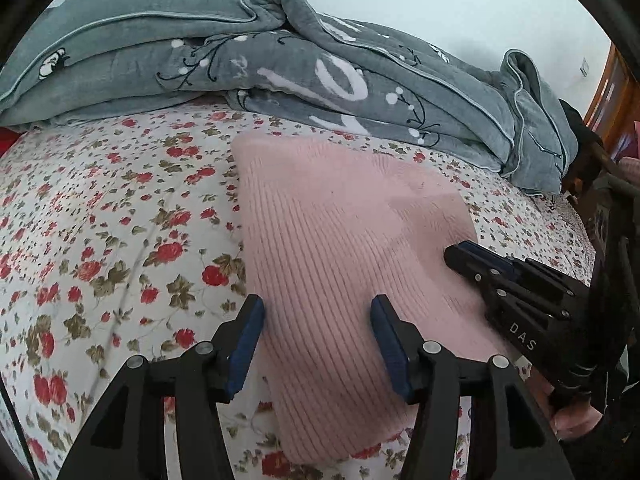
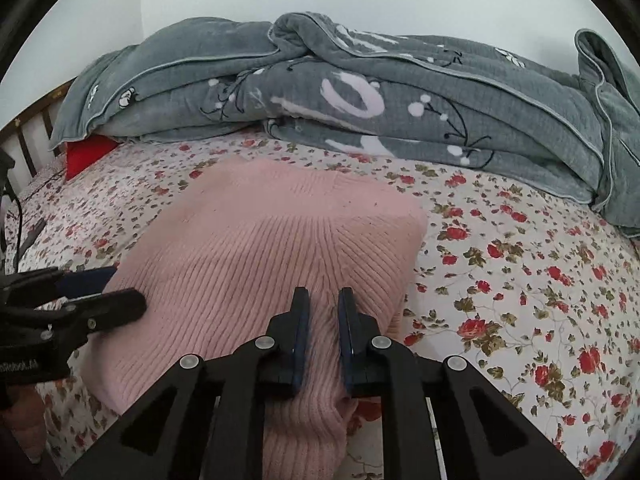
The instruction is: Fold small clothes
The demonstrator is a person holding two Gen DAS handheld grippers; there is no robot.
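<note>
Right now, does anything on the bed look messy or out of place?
Only the grey quilt, heaped in rumpled folds along the far side of the bed. The pink sweater lies folded on the floral sheet.

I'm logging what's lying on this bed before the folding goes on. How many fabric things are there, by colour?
Pink: 1, the ribbed knit garment, lying on the sheet
Grey: 1, the bunched quilt at the far side
Red: 1, a red item partly hidden under the quilt's end; what it is I cannot tell
Floral white: 1, the bed sheet
Total: 4
</note>
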